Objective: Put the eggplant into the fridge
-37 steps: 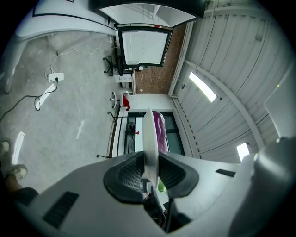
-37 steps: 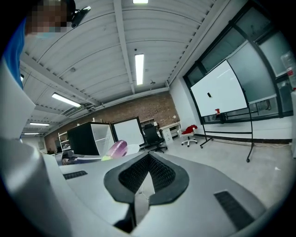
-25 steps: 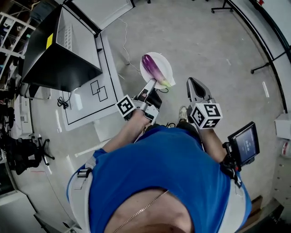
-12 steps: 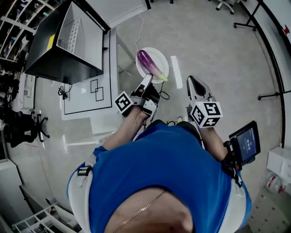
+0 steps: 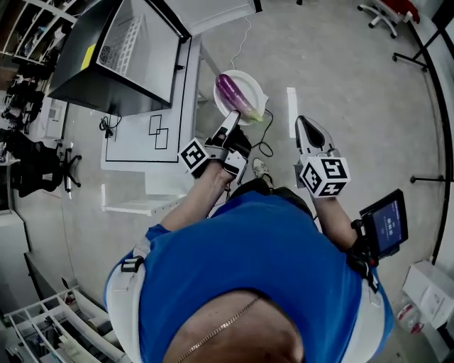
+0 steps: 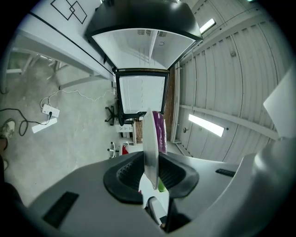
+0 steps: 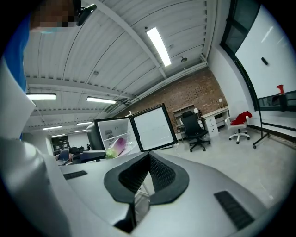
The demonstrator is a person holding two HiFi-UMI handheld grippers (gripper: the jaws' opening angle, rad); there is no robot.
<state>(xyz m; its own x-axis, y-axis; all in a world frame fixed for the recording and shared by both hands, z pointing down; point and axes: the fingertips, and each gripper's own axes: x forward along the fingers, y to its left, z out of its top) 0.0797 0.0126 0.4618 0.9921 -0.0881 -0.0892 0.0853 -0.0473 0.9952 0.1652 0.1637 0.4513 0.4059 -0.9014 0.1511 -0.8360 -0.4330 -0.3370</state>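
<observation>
A purple eggplant [image 5: 236, 97] with a green stem lies on a white plate [image 5: 253, 84]. My left gripper [image 5: 230, 122] is shut on the plate's near rim and holds it level over the floor, just right of the white table [image 5: 135, 156]. The black fridge [image 5: 106, 64] stands on that table with its door [image 5: 213, 13] swung open. In the left gripper view the plate [image 6: 150, 148] shows edge-on between the jaws, the eggplant [image 6: 159, 132] behind it and the fridge [image 6: 143, 37] ahead. My right gripper [image 5: 306, 126] is shut and empty, beside the left one. In the right gripper view the fridge [image 7: 108, 134] and eggplant [image 7: 118, 146] show at left.
A power strip and cable [image 5: 264, 145] lie on the floor below the plate. A black office chair [image 5: 35, 166] stands left of the table and shelving [image 5: 42, 333] at the lower left. A red chair [image 5: 386, 10] is at the far right. A small screen [image 5: 383, 223] rides on the right arm.
Both grippers and the plate with the eggplant have swung left toward the table and fridge, which now lie closer to the plate. The left gripper's hold on the plate is unchanged.
</observation>
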